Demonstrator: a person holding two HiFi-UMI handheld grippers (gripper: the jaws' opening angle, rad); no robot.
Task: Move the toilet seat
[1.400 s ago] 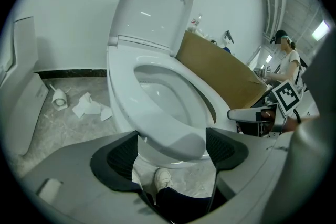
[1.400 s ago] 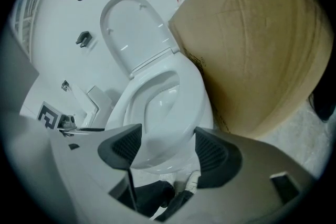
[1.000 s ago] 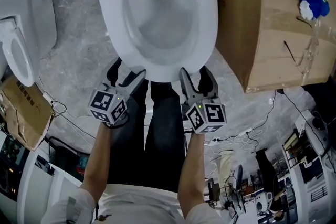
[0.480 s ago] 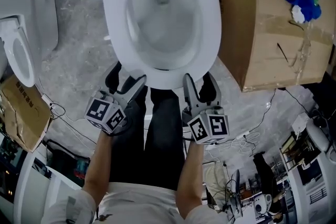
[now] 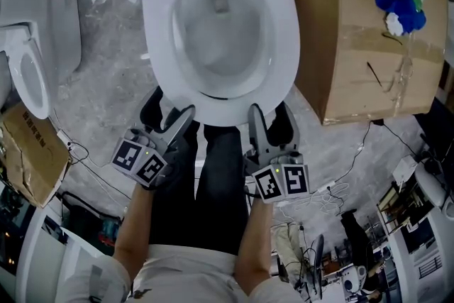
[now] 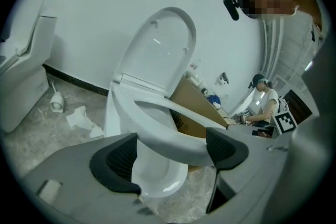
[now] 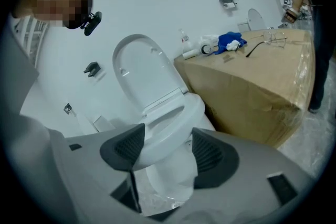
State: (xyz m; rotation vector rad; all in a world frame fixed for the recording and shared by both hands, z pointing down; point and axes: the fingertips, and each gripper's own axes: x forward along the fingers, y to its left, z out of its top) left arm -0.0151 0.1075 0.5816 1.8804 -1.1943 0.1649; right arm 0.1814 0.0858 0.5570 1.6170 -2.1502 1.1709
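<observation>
A white toilet stands before me with its lid (image 6: 157,55) upright against the wall. Its seat ring (image 5: 280,32) slopes up toward me, the front rim raised off the bowl (image 6: 157,181) in the left gripper view. My left gripper (image 5: 181,117) reaches under the seat's front left, and my right gripper (image 5: 255,113) under its front right. Both sets of jaws stand apart. In each gripper view the seat's front rim (image 7: 163,136) runs across the gap between the dark pads (image 6: 118,160). No pad visibly presses on it.
A big cardboard box (image 5: 362,32) stands close on the toilet's right, with a blue cloth (image 5: 401,0) and bottles on top. A second toilet (image 5: 28,60) and flat cardboard (image 5: 32,152) lie left. Cables (image 5: 333,188) trail on the floor. A seated person (image 6: 262,105) is at the right.
Both grippers have come up, tips still tucked at the seat's front rim. The seat's front edge has risen with them and now looks larger and nearer in the head view.
</observation>
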